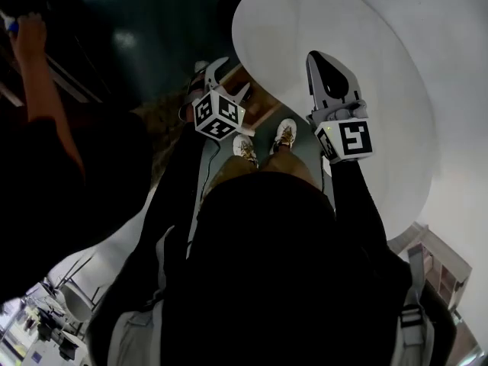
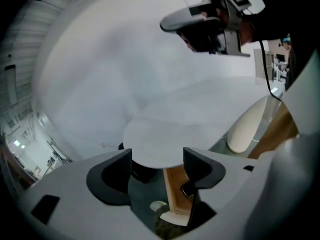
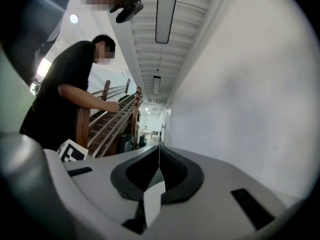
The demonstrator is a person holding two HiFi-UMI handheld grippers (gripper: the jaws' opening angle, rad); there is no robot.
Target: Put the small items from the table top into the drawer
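Jaws parted on left gripper (image 2: 157, 166) over the open drawer (image 2: 175, 196), right gripper (image 3: 159, 160) pinched together, both empty; next, probably fetch an item off the table (image 2: 150, 141)

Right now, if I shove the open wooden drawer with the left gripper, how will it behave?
The wooden drawer looks like stiff board, so it should slide rather than flex. It sits open under the round table top; an off-centre push might skew it. Its walls look thin, so it is probably light.
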